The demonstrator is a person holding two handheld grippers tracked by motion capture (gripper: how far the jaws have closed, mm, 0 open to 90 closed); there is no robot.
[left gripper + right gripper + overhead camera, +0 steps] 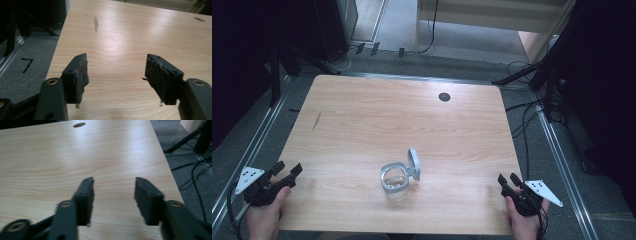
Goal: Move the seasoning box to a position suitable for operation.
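Clearly both hand-held grippers, left (287,171) and right (508,180), gape empty; jar (395,181) contents unreadable.

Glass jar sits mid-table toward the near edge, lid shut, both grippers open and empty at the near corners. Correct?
Not quite: the lid is flipped open, standing up at the rim of the glass jar, as the high view shows. The rest holds: the jar sits mid-table toward the near edge, and the left gripper and right gripper are open and empty at the near corners.
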